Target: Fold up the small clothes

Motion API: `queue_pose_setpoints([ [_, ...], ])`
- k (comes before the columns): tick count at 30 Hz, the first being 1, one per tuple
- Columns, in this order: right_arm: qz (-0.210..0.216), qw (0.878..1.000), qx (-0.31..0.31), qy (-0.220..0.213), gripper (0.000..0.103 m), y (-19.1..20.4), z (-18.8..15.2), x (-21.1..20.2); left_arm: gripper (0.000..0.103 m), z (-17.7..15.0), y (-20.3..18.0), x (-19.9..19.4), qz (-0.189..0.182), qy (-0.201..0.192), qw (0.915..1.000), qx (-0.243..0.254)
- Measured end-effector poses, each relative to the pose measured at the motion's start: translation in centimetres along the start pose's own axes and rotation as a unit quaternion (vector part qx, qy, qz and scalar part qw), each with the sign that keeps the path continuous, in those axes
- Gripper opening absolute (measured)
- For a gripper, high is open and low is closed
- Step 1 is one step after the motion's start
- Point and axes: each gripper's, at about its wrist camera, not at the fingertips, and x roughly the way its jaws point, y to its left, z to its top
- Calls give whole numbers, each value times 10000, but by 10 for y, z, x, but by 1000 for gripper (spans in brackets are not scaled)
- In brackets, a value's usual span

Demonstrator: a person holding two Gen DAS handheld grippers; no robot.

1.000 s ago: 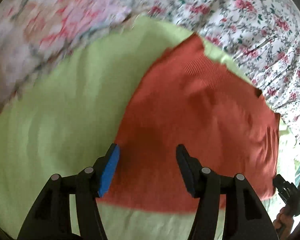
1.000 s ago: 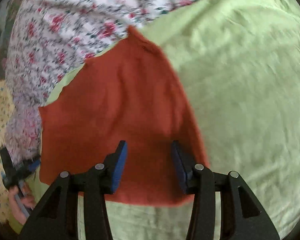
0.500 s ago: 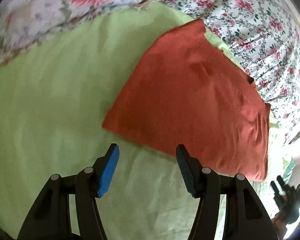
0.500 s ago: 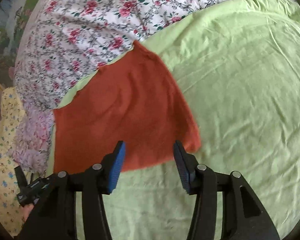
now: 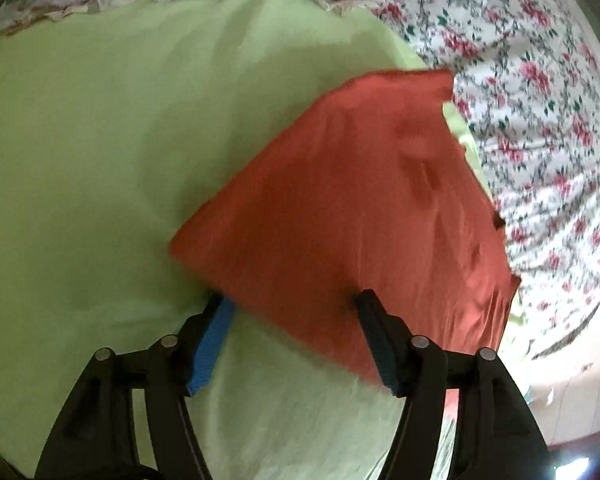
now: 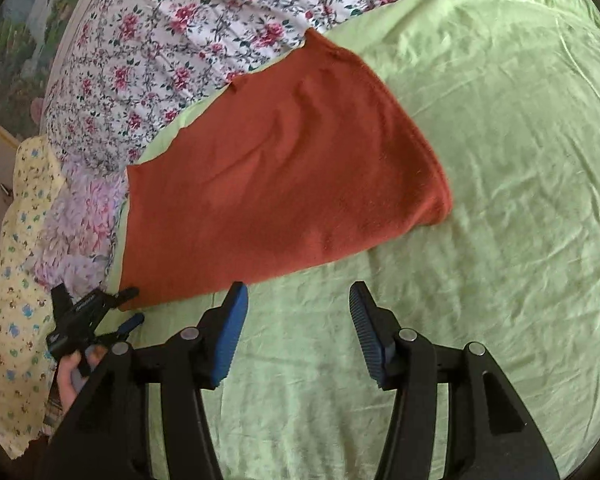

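Rust-red garment (image 6: 284,184), folded flat, is laid on the lime-green sheet (image 6: 500,160) at its edge beside the rose-print bedding (image 6: 172,40). The left gripper (image 5: 296,312) is spread, its jaws having just been opening, with the garment's near edge seen between them and no pad pressed on it. The right gripper (image 6: 298,300) is likewise spread, jaws just widened, over bare sheet just beside the garment. A yellow printed cloth (image 6: 16,264) is noted. No legible writing is seen.

Matt knit garment (image 6: 284,184) (cloth)
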Motion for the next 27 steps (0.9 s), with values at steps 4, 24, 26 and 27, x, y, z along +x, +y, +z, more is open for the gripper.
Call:
queue_pose_setpoints([
  [4, 19, 9999, -91, 72, 54, 4, 0, 3, 67, 10, -8, 9, 18, -167, 9997, -161],
  [24, 222, 9997, -32, -38, 54, -13, 32, 10, 11, -3, -123, -13, 95, -840, 9788, 1867],
  [26, 268, 9996, 5, -68, 54, -17, 39, 11, 11, -20, -153, -15, -80, -813, 9686, 2349],
  [27, 301, 9995, 46, -92, 54, -20, 43, 11, 11, -29, -167, -14, -153, -781, 9625, 2594],
])
